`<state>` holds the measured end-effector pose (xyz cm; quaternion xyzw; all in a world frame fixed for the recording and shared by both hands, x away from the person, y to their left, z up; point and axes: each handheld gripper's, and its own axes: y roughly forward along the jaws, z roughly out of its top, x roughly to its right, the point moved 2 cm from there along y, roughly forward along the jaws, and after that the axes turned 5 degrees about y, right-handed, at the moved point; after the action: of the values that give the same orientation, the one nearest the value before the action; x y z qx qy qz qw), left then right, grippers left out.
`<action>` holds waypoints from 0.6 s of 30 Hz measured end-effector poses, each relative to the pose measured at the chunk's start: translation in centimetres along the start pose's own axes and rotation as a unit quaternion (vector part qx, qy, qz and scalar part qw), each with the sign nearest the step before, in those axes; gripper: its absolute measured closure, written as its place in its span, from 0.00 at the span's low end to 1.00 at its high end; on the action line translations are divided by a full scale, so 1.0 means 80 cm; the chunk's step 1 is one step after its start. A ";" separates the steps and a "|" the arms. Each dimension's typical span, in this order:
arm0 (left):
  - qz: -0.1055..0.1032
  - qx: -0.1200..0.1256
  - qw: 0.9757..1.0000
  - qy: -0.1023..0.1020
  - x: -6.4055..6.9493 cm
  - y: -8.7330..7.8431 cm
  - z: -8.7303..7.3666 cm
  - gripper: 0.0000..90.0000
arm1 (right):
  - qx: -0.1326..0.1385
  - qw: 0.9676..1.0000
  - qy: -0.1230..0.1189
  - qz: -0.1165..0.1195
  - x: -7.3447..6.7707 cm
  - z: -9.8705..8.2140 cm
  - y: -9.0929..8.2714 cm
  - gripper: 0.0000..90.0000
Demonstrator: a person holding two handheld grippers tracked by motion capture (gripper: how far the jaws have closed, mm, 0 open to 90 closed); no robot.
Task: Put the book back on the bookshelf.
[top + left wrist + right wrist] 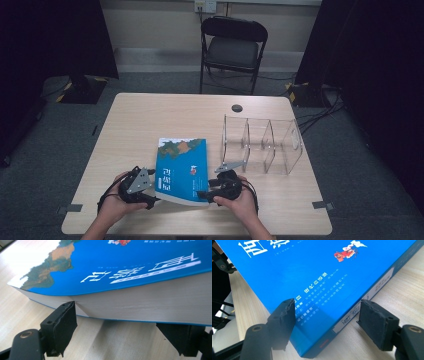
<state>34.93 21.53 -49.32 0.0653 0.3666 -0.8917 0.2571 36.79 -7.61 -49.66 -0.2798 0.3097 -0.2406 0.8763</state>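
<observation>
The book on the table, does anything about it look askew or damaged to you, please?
Slightly. The book lies at a small angle to the table edge. In the left gripper view its page block shows a small split where the left gripper jaw tip pokes between the pages. The cover looks clean.

You're working in a lab-style recording room: black curtains (55,35) flank a plain wooden table (150,115), tripod feet (82,90) and cables (320,112) lie on grey carpet (50,150), a folding chair (234,47) behind.
</observation>
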 end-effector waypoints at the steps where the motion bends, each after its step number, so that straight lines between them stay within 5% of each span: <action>1: 0.001 -0.002 1.000 0.004 0.000 0.000 0.000 0.18 | -0.002 1.000 0.002 0.000 0.000 0.001 0.000 0.32; 10: 0.001 -0.011 1.000 0.000 0.001 -0.001 -0.003 0.18 | -0.008 1.000 -0.002 -0.001 -0.001 0.002 0.000 0.33; 14: -0.005 -0.005 1.000 -0.013 0.002 0.003 -0.009 0.19 | 0.035 0.999 -0.038 -0.013 -0.007 0.000 -0.004 0.36; 18: -0.006 -0.010 1.000 -0.017 0.002 0.002 -0.010 0.19 | 0.049 0.995 -0.079 -0.019 -0.027 0.000 -0.005 0.34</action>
<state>34.84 21.92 -50.08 0.0453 0.3714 -0.8906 0.2586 35.17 -6.61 -48.55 -0.2603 0.2216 -0.2492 0.9061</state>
